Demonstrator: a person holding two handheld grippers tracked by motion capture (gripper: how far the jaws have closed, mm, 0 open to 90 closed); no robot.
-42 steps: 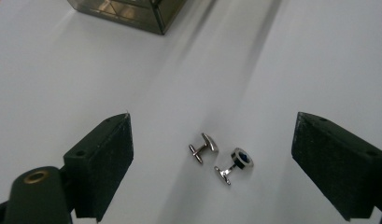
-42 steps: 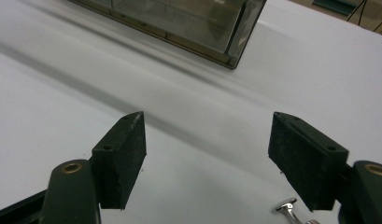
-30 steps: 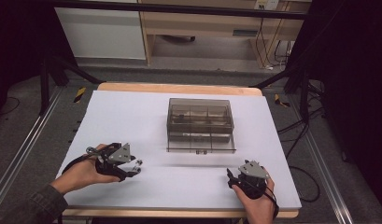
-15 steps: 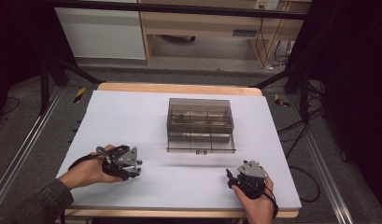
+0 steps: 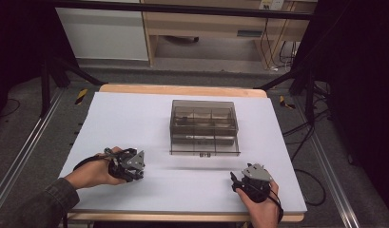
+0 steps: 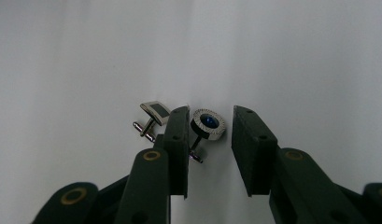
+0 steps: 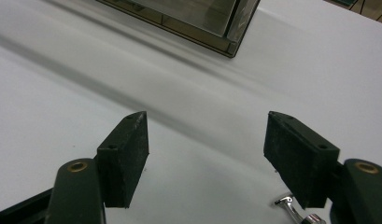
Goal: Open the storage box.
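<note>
Cufflinks lay on the white table (image 5: 135,118) near its front-left corner, at about eight o'clock from the smoky plastic organizer box (image 5: 204,126) in the middle. In the left gripper view, the round cufflink (image 6: 207,123) with a blue stone sat between the jaws of the left tongs (image 6: 205,140), nearest the left jaw and possibly touching it, though the angle made that hard to judge; a clear gap remained to the right jaw, so the tongs were apart and had just been closing around it, with nothing yet pinched. The square cufflink (image 6: 153,114) lay just outside the left jaw, at nine o'clock from the round one. The right tongs (image 7: 207,154) rested wide apart and empty over the table at five o'clock from the box, with a small metal piece (image 7: 291,210), probably another cufflink, beside the right jaw. The risk from here seemed twofold: the round head was small and rimmed, so off-centre pads could squeeze it sideways and flick it across the slick surface; and the left jaw stood so close to the square cufflink that further closing or a slight shift might nudge it away or catch its post.
</note>
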